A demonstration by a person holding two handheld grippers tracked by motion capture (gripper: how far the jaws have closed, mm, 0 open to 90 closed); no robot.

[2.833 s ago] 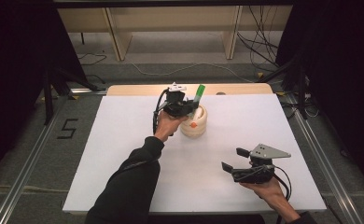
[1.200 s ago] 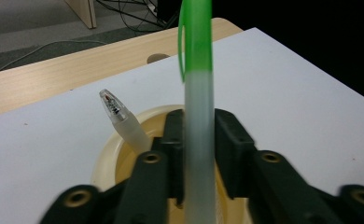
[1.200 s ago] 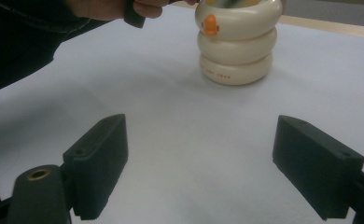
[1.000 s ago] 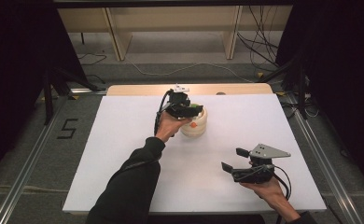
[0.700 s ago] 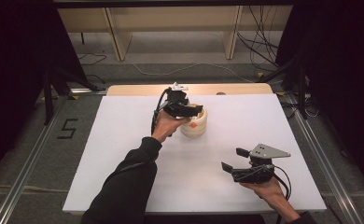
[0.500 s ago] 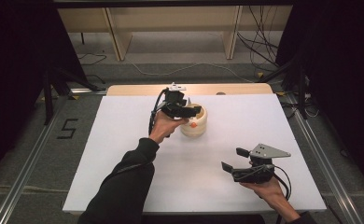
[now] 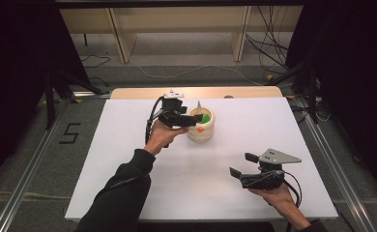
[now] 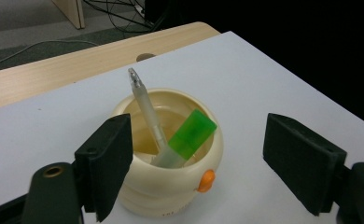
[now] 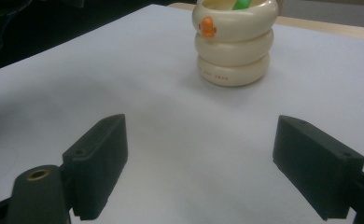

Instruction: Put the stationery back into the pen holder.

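Cream-coloured, the ringed pot (image 7: 201, 126) stands on the white table (image 7: 128, 169) toward twelve o'clock, holding a green-capped marker (image 8: 189, 137) and a clear pen (image 8: 145, 107). Just at its nine o'clock hovers the left gripper (image 7: 189, 121), whose jaws have just been opening and clasp nothing. Well apart at five o'clock, the right gripper (image 7: 239, 166) gapes wide and empty.

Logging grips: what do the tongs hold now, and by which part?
Nothing. Left tongs are open beside the cup; right tongs are open over bare table.
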